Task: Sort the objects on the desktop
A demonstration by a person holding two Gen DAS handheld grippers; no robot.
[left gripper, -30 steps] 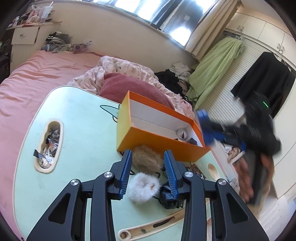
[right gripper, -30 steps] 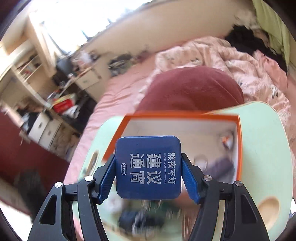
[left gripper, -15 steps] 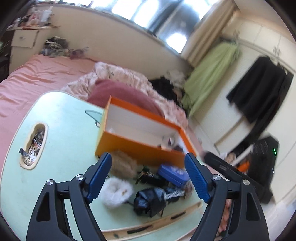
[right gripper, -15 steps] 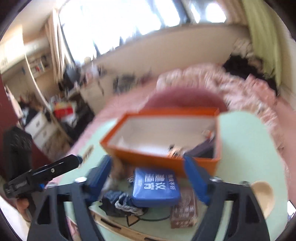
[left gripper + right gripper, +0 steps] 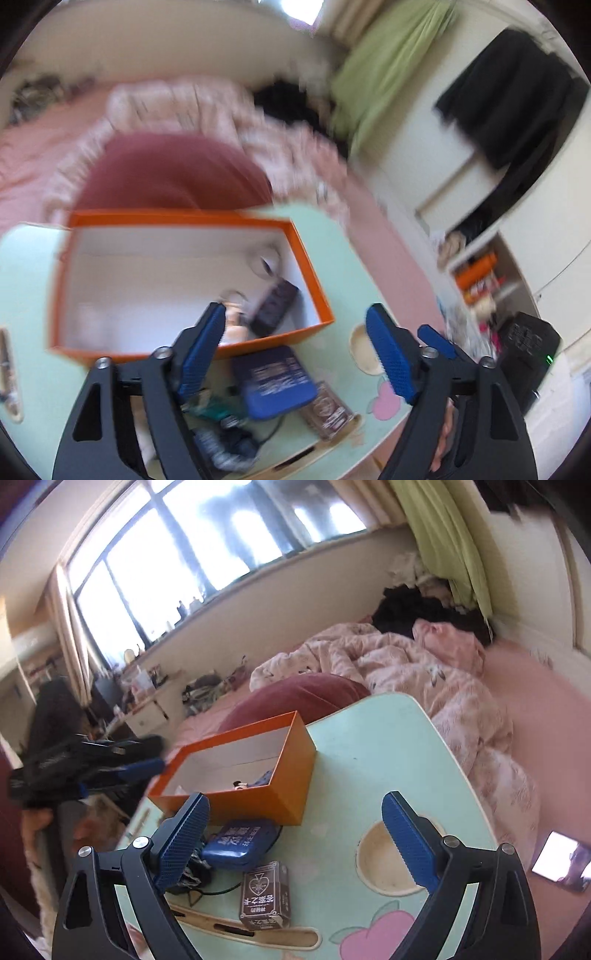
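Blue and flat, the tin is lying on the pale green lap table, just in front of the orange box and touching a heap of dark cords and small oddments on its left. It is looking stiff, light and smooth-lidded, so I judge it is likely to slip unless pinched across its two narrow edges, flat and level. The brown card box beside it, printed with a spade, is looking light and easily crushed; its long sides are probably offering the safest hold.

The right gripper is hovering wide open above this clutter with nothing between its blue pads; its jaws have just been opening. The left gripper is also standing open and empty, its jaws having just been closing a little, over the near corner of the orange box.

The left wrist view, though blurred, is looking down into the box and showing what is already lying there: a dark oblong object, a pale ring-like thing and a small pale item. The right wrist view is seeing only the rim and a glimpse inside, but is giving the tin's lettering, the card box and the left gripper at the far left sharply.
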